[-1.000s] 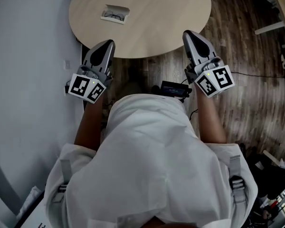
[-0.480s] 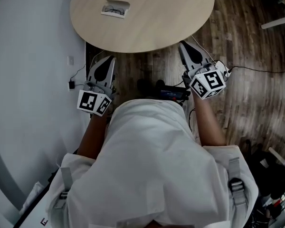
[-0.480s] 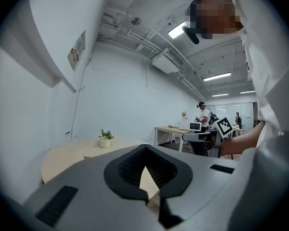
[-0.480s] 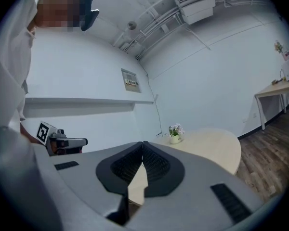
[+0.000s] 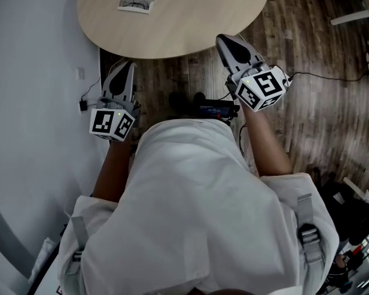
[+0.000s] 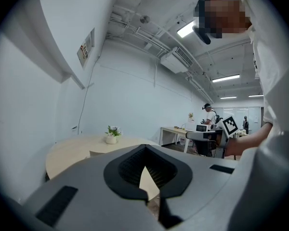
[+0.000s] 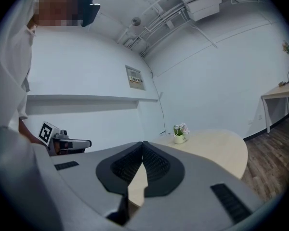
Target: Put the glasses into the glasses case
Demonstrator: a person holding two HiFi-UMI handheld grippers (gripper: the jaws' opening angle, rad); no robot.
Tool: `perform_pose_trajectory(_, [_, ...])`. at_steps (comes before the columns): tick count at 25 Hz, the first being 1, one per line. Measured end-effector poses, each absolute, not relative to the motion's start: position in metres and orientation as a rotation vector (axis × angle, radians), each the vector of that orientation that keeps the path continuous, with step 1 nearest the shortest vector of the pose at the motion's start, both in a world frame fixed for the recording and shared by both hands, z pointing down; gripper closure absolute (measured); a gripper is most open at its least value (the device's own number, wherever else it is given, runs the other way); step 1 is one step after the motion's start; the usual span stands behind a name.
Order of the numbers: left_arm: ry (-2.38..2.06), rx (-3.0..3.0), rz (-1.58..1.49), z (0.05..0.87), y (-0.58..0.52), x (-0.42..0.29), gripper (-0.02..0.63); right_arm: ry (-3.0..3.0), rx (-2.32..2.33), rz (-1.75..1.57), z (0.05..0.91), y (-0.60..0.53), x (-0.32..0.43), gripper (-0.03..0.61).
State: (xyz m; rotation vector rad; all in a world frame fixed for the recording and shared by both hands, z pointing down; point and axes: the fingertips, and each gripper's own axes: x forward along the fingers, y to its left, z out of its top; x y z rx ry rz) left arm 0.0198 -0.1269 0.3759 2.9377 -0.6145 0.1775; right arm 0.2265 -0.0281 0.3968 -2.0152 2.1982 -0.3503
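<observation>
While you stand back from the round table (image 5: 190,17), both tools sit near its closest edge, one on either side of your body. Your left gripper (image 5: 124,67) has its jaws together, tips meeting with nothing between them. Only a sliver of tabletop shows through the gap behind the tips. Your right gripper (image 5: 225,40) is the same: jaws closed on nothing, its nose close to the table's rim above the wood floor (image 5: 313,72). The glasses case (image 5: 137,2) lies open on the table, well ahead of the left gripper's tip and roughly straight in front of it. From the right gripper it is farther off, ahead and to the left. Dark-framed glasses (image 5: 134,5) appear to rest inside the case. A small flower pot (image 7: 179,134) stands on the table ahead of the right gripper's jaws.
</observation>
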Motion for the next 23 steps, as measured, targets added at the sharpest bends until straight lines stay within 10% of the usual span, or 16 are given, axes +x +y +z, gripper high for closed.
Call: perform_pose_trajectory(23, [-0.62,2.907,0.18,0.381,-0.128,0.032,0.611,2.229,-1.96,-0.331,0.396,-0.031,0.23,0.555])
